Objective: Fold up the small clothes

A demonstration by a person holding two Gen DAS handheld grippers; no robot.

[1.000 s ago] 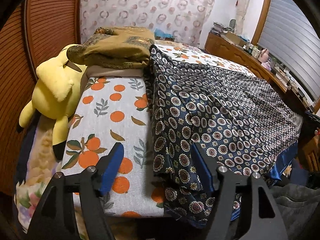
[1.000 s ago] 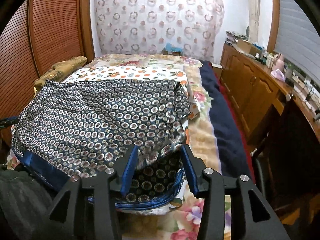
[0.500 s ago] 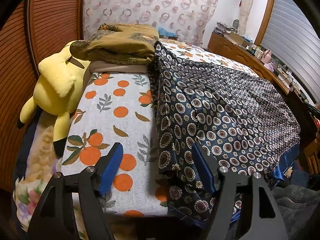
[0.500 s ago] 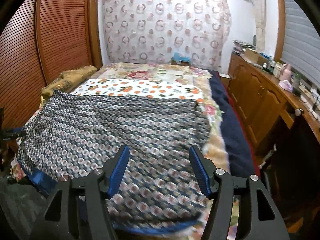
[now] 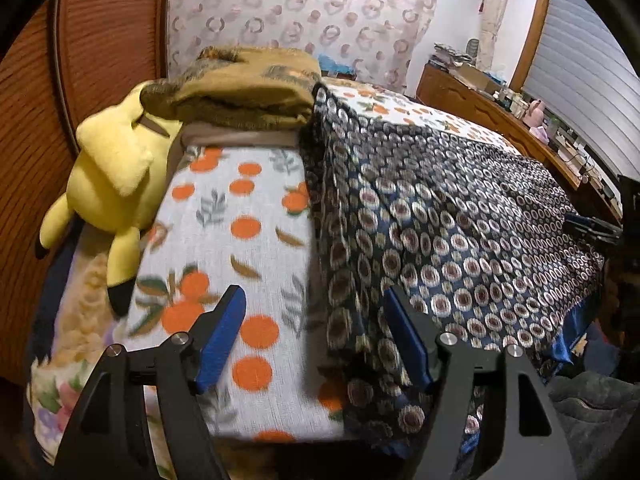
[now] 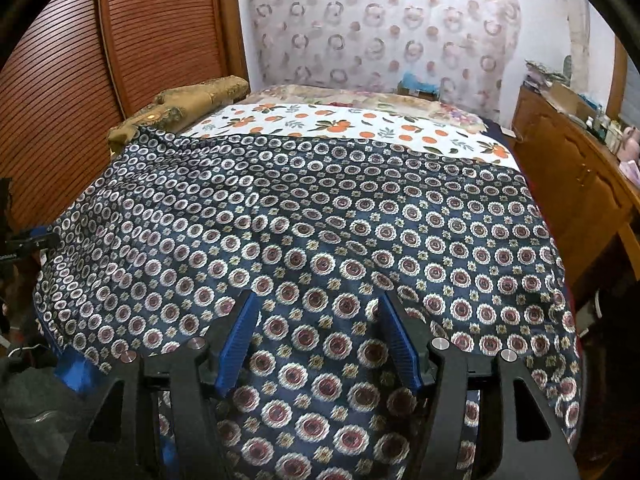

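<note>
A dark blue cloth [image 5: 460, 240] printed with round medallions lies spread over the bed, and its near hem hangs over the front edge. My left gripper [image 5: 314, 296] is open above the cloth's left edge. That edge runs between the two blue pads, and neither pad presses on it. In the right wrist view the same cloth [image 6: 320, 220] covers most of the bed. My right gripper [image 6: 319, 300] hovers open just above its near part with nothing pinched.
Under the cloth is a white sheet with orange fruit print [image 5: 240, 232]. A yellow plush toy [image 5: 112, 172] and a folded brown blanket [image 5: 240, 88] sit at the left. A wooden dresser [image 6: 580, 176] runs along the right. Slatted wooden doors [image 6: 160, 32] stand at the left.
The right gripper has let go of the folded-over corner. That part of the cloth now lies spread flat to the right, and the gripper has opened wider. The left gripper has stayed put.
</note>
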